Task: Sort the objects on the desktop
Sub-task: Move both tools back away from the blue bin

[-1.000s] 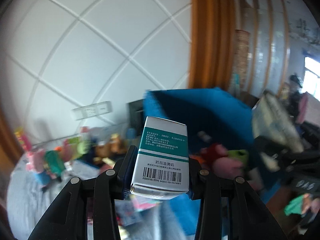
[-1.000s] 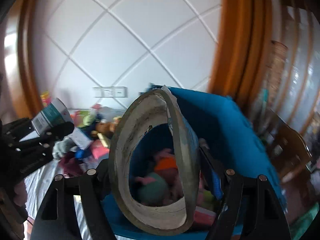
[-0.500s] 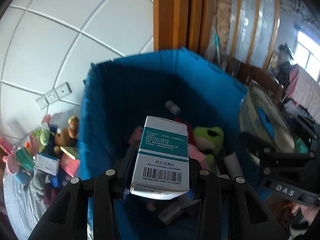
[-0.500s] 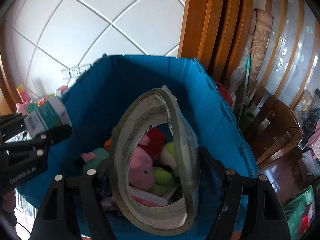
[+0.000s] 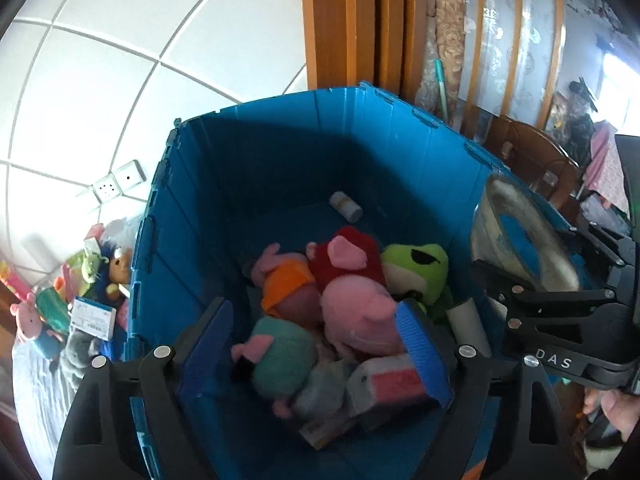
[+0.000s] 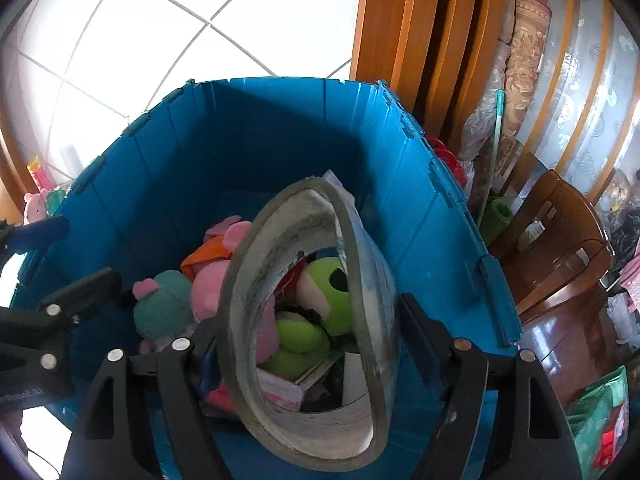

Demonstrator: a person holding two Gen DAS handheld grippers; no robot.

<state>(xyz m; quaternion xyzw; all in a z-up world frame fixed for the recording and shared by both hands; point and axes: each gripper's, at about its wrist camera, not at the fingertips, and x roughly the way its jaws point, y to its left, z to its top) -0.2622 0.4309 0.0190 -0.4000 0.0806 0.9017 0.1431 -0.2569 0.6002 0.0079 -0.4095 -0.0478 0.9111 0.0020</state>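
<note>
My left gripper (image 5: 312,320) stands open over the blue bin (image 5: 320,94), with nothing between its blue pads (image 5: 420,352). Below it, a blurred pale box (image 5: 384,384) lies among plush toys: a pink pig (image 5: 360,312), a green frog (image 5: 416,268) and a teal toy (image 5: 280,352). My right gripper (image 6: 312,332) is shut on a big grey tape roll (image 6: 372,320), held upright over the bin (image 6: 280,82). The left wrist view shows that roll (image 5: 520,232) at the bin's right rim. The left gripper (image 6: 60,256) appears at the left in the right wrist view.
A small white bottle (image 5: 346,204) lies at the bin's far end. Left of the bin, a table holds toys and a white box (image 5: 92,316). A wooden chair (image 6: 560,240) and door frame (image 6: 400,40) stand to the right. A hand (image 5: 616,408) holds the right gripper.
The left gripper has opened and the white-and-teal medicine box has left its fingers. Both grippers have tilted further down over the bin. The tape roll stays gripped.
</note>
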